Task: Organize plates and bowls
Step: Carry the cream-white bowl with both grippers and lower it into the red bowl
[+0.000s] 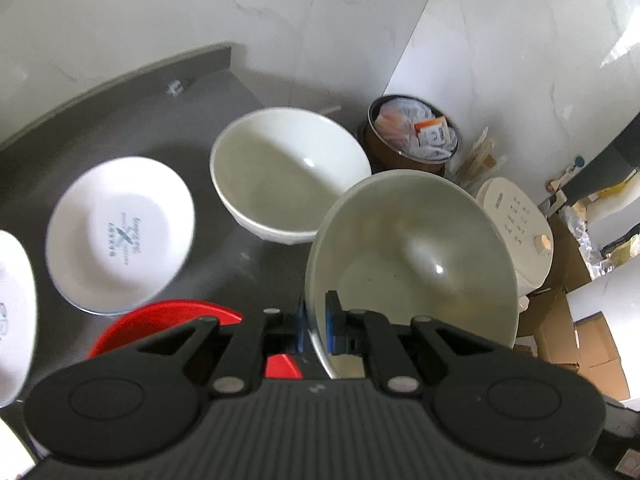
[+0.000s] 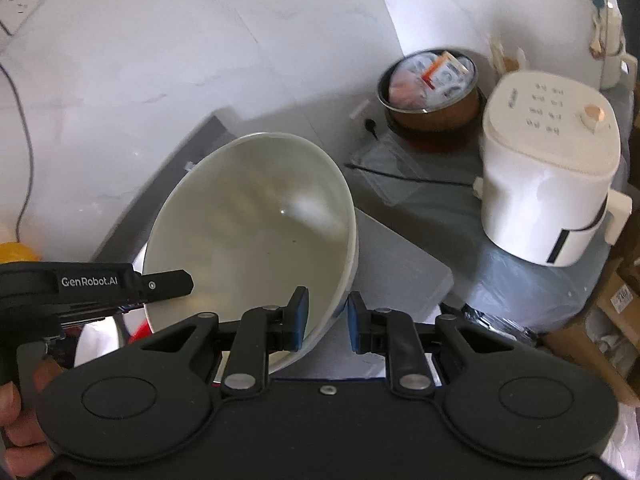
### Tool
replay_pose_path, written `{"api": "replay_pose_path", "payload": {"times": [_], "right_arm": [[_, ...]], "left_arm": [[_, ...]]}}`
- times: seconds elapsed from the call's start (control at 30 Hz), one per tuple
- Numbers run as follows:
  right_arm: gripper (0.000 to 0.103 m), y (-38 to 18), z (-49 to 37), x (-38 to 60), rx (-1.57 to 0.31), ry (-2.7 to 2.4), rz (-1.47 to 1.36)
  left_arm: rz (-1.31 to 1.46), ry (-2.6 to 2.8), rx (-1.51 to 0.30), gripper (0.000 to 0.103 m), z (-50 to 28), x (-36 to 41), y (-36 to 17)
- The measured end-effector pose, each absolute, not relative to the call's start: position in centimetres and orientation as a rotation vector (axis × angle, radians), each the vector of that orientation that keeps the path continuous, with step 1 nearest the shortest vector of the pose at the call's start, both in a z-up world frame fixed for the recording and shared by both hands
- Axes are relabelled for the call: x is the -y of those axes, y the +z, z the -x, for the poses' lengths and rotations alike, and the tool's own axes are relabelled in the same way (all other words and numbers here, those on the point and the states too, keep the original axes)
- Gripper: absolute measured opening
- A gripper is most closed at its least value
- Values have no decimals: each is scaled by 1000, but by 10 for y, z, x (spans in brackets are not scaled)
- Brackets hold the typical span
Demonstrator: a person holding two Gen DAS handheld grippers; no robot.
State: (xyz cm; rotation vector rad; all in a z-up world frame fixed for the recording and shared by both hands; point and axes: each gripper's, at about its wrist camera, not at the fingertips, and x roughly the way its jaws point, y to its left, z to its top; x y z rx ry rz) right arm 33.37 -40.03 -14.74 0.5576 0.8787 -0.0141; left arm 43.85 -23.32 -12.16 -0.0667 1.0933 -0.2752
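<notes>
Both grippers, the left (image 1: 316, 326) and the right (image 2: 328, 322), are clenching the rim of one bowl (image 1: 412, 256) held tilted above the counter (image 1: 132, 104), while another bowl (image 1: 288, 172) and plates (image 1: 120, 232) are lying unstacked.

Soft even daylight, small glare spots inside the bowl (image 1: 412, 256), slight motion blur, fisheye bending at edges.

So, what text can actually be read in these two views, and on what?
"GenRobot.AI": on the left tongs, seen from the right wrist.
Plate: blue print, too blurred to read.
Cooker: button labels too small.
Packet in the pot: print unreadable.
</notes>
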Motion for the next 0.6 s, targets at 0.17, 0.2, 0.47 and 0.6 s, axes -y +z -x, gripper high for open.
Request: {"api": "replay_pose_path", "payload": {"times": [0.17, 0.2, 0.47, 0.6], "right_arm": [[21, -132, -331, 383, -849, 5, -506], [21, -129, -331, 379, -846, 9, -497], [21, -119, -326, 353, -842, 41, -470], [21, -119, -323, 336, -853, 55, -445]], "left_arm": [[87, -265, -1067, 9, -431, 216, -108], [88, -261, -1064, 9, -430, 212, -106], [114, -236, -1050, 9, -416, 181, -96], [128, -218, -1057, 9, -408, 167, -95]]}}
